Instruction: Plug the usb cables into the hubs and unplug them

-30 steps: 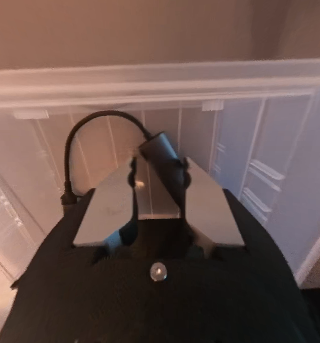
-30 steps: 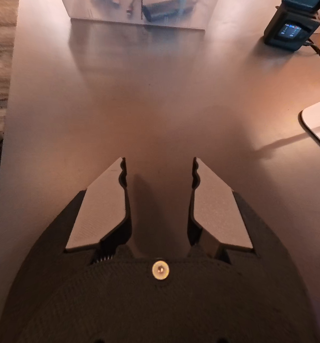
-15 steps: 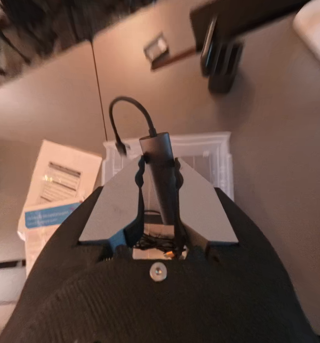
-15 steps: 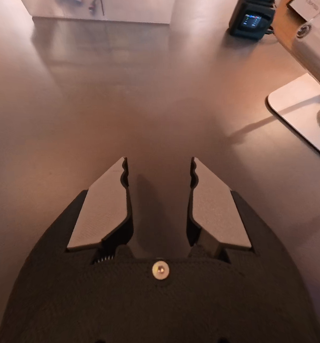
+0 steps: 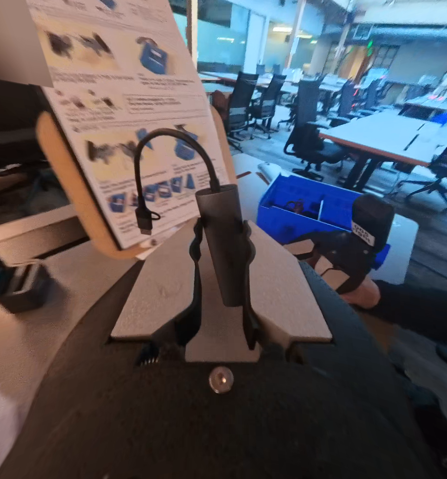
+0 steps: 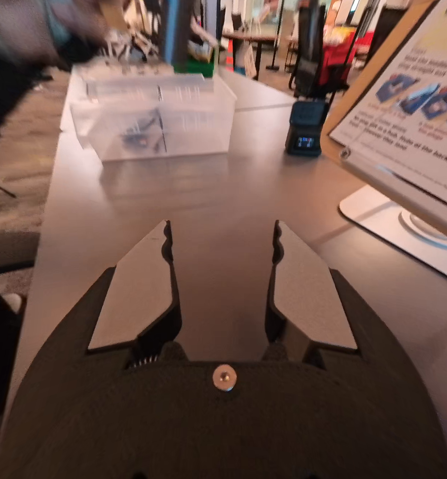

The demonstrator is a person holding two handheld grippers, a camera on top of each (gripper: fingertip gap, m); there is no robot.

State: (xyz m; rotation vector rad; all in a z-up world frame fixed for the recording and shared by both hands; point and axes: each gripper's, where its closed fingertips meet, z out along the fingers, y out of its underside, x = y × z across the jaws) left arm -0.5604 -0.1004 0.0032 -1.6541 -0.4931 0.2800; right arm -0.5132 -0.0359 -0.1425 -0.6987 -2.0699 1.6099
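The left gripper (image 5: 221, 234) pinches a dark grey hub (image 5: 221, 233) between its jaws, held above the table. The hub's short black cable (image 5: 170, 145) curves toward 11 o'clock and its plug (image 5: 144, 220) hangs free. The right gripper (image 6: 222, 228) hovers over the table (image 6: 217, 186) with jaws spread and nothing between them. A clear bin (image 6: 155, 119) stands at 11 o'clock.

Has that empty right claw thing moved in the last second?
Yes. The right gripper tilted up: the clear box sits lower in view.
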